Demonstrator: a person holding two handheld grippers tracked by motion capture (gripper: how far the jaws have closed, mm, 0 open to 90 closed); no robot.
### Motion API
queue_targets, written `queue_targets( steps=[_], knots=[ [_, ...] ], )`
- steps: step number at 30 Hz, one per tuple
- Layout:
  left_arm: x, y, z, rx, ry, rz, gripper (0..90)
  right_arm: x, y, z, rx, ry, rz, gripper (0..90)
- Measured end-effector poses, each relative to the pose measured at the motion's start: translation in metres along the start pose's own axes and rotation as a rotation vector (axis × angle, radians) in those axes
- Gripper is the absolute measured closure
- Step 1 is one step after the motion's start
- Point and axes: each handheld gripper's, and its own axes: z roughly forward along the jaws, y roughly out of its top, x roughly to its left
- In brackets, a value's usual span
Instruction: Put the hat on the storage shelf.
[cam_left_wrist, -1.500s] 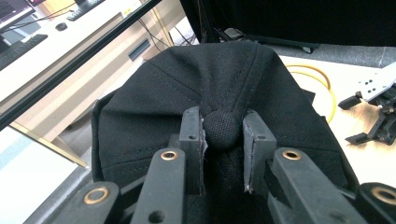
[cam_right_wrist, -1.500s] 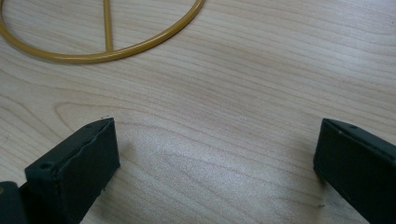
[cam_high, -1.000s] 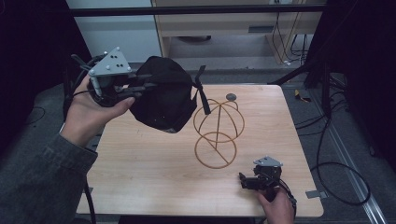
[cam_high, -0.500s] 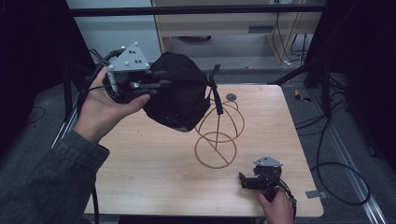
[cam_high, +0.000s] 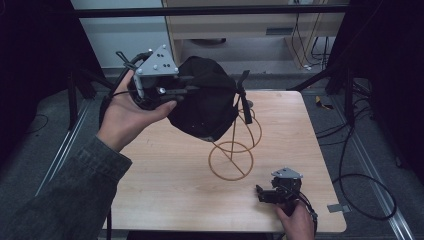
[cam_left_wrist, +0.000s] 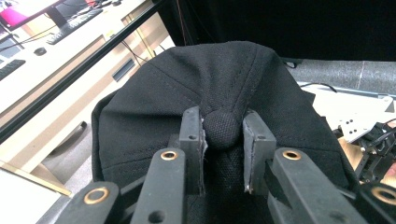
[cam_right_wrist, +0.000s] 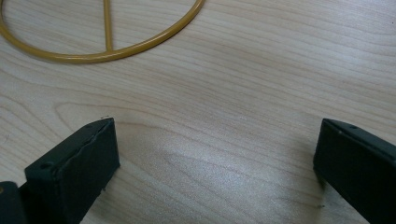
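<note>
On our left arm we wear a dark grey-green sleeve (cam_high: 65, 195), and our left gripper (cam_high: 186, 91) is black, with a grey three-cornered plate (cam_high: 157, 64) dotted with screws behind its jaws and a black cable (cam_high: 131, 58) looping out behind that. Brass-ringed rivets (cam_left_wrist: 169, 155) sit on the black arms just behind its flat pads. Our right gripper (cam_high: 260, 192) is black too, with a smaller grey plate on its body and square-ended black pads (cam_right_wrist: 79, 168).

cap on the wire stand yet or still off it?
Off. The left gripper, shut on the cap at its top button, holds it in the air beside the wire stand, partly in front of it.
</note>
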Motion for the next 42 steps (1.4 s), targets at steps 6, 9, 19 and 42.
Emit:
queue_targets(
  steps=[6, 9, 19, 42],
  knots=[
    [-0.005, 0.004, 0.007, -0.004, -0.012, 0.004, 73.2, 0.000, 0.000, 0.000, -0.001, 0.002, -0.001, 0.4],
    [-0.006, 0.005, 0.009, -0.008, -0.017, -0.002, 73.1, 0.000, 0.000, 0.000, -0.001, 0.000, -0.001, 0.3],
    [-0.010, 0.012, 0.021, 0.006, -0.031, 0.007, 73.1, 0.000, 0.000, 0.000, 0.000, 0.001, 0.000, 0.4],
    [-0.018, 0.040, 0.064, 0.114, -0.061, 0.035, 73.0, 0.000, 0.000, 0.000, -0.001, 0.001, -0.001, 0.3]
  ],
)
